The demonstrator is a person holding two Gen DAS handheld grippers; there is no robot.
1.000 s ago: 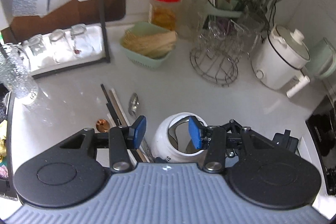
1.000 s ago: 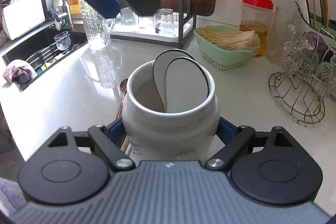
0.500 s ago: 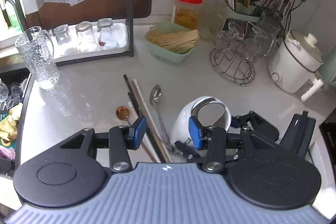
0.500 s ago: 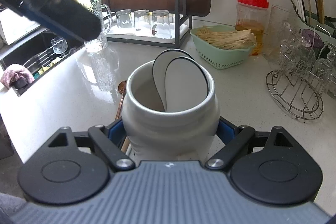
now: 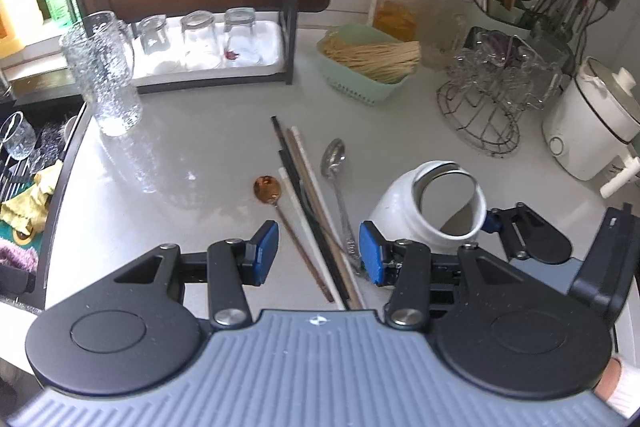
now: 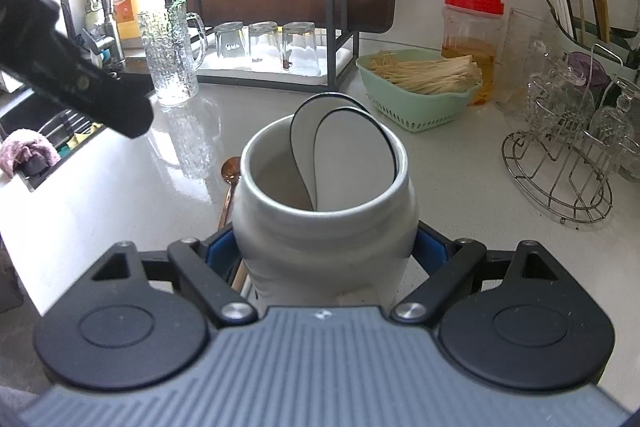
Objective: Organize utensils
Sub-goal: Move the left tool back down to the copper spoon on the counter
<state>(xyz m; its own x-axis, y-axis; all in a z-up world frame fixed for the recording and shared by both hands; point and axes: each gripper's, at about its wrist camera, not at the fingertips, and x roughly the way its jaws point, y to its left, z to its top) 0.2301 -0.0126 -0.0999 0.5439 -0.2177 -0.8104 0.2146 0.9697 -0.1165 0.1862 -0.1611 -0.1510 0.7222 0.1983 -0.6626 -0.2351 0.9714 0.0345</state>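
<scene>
A white ceramic jar [image 6: 324, 227] stands tilted on the counter with two white spoons [image 6: 352, 163] inside. My right gripper [image 6: 324, 251] is shut on its sides. In the left wrist view the same jar [image 5: 408, 211] leans to the right of a loose bundle: several chopsticks [image 5: 308, 203], a silver spoon [image 5: 336, 163] and a copper spoon [image 5: 269, 189]. My left gripper [image 5: 318, 253] hovers open over the near ends of the chopsticks, with nothing pressed between its pads.
A textured glass mug [image 5: 106, 75] stands near the sink edge [image 5: 68, 163]. Behind are a rack with upturned glasses [image 5: 200, 39], a green basket of sticks [image 5: 372, 67], a red-lidded jar [image 5: 400, 3], a wire glass stand [image 5: 492, 99] and a white cooker [image 5: 592, 131].
My left gripper has swung left and down, from over the jar to over the chopsticks and spoons. The right gripper and jar have stayed put.
</scene>
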